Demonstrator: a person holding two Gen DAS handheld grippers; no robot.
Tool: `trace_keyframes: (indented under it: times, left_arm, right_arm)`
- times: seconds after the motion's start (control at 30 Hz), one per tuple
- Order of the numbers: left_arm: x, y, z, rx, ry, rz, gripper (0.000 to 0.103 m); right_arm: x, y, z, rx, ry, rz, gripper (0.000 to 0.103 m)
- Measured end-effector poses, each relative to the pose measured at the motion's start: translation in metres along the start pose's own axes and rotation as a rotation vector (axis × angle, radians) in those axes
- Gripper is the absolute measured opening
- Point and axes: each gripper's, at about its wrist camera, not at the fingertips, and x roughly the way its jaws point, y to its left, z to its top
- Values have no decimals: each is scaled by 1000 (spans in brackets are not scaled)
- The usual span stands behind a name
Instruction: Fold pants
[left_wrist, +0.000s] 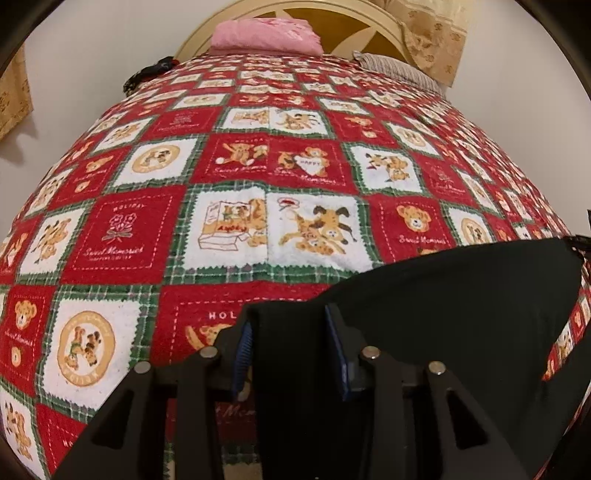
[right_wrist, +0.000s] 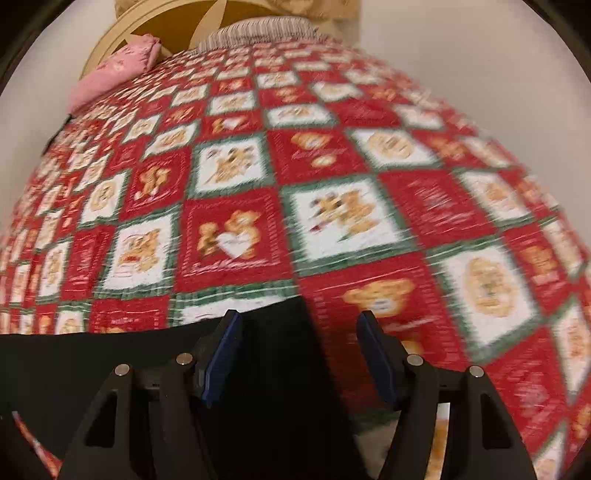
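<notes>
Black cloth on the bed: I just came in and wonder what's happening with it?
A person with a gripper in each hand is folding black pants on the teddy-bear quilt. The left gripper and right gripper each have open jaws with the fabric's edge between the fingers. The right view is motion-blurred.

Both wrist views sit low at the near edge of the bed (left_wrist: 280, 122), looking along it toward the far headboard (left_wrist: 343, 26). Left view faces straight up the bed, sharp; black pants (left_wrist: 461, 295) fill its near right. Right view angles slightly left, motion-blurred; pants (right_wrist: 92, 354) fill its near left. Shared: the quilt, pink pillow (left_wrist: 266, 37) (right_wrist: 114, 70), headboard (right_wrist: 173, 26).
</notes>
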Motion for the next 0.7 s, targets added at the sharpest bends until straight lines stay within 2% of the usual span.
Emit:
trace_keyframes:
  times: [0.03,0.07,0.1,0.17,0.27,0.4,0.57,0.7]
  left_arm:
    - [0,-1,0,3,1,-7,30]
    - [-1,-1,1,7,-1,-31,24]
    - [-1,-2,2,3,4,-57,14]
    - [-3,-7,3,17,-8,-36,12]
    - [-18,-11,4,25,-74,-52,12]
    - [-45,-7,1,15,-156,-95,12]
    - [-74,-3,-6,-30,-232,-171,12]
    - [-91,1,-20,-65,-287,-228,12]
  right_arm:
    - [2,1,-1,0,5,16,53]
    - [6,7,-3,-23,7,22,35]
    - [6,11,-4,-45,6,14,29]
    - [4,17,-5,-62,-4,11,13]
    - [-14,25,-5,-101,-60,-6,9]
    - [-60,27,-12,-124,-181,28,9]
    - [-133,20,-41,-129,-355,76,7]
    - [-175,15,-67,-133,-463,112,6]
